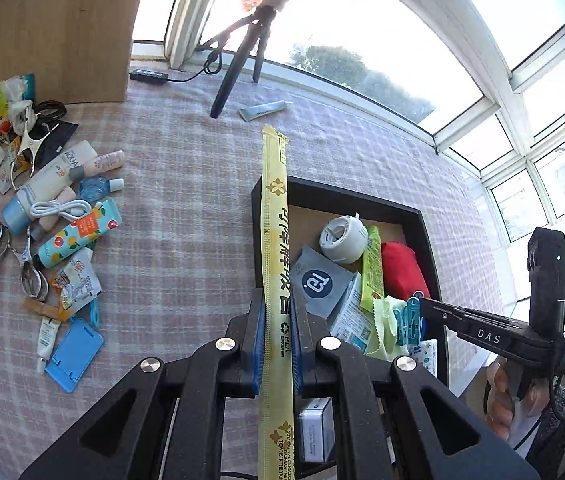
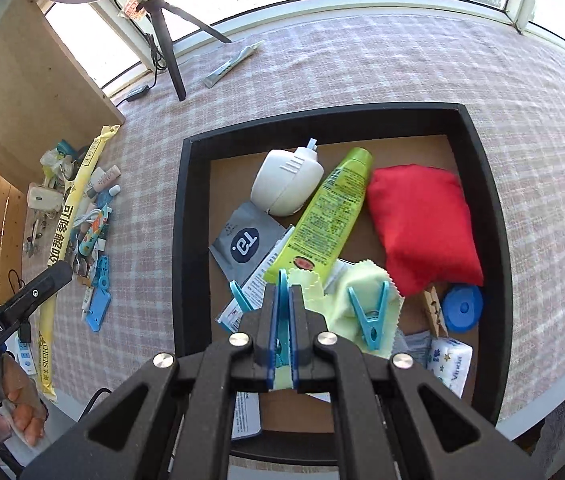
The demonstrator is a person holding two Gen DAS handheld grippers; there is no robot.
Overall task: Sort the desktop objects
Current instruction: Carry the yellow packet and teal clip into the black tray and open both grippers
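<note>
My left gripper (image 1: 277, 300) is shut on a long yellow chopstick sleeve (image 1: 275, 208), which stands up past its blue pads over the left rim of the black tray (image 1: 362, 198). My right gripper (image 2: 282, 304) is shut on a blue clothespin (image 2: 282, 286) above the tray's (image 2: 186, 220) near side. A second blue clothespin (image 2: 370, 316) lies on a pale green cloth (image 2: 346, 292) inside. The right wrist view shows the left gripper (image 2: 62, 270) with the sleeve (image 2: 78, 184) at the left. The left wrist view shows the right gripper (image 1: 422, 308) with its clothespin (image 1: 411, 320).
The tray also holds a white round device (image 2: 282, 184), a green tube (image 2: 330, 208), a red pouch (image 2: 422, 224), a grey sachet (image 2: 242, 240) and a tissue pack (image 2: 450, 364). A pile of tubes, clips and a cable (image 1: 54, 208) lies on the checked cloth at the left. A tripod (image 1: 238, 60) stands behind.
</note>
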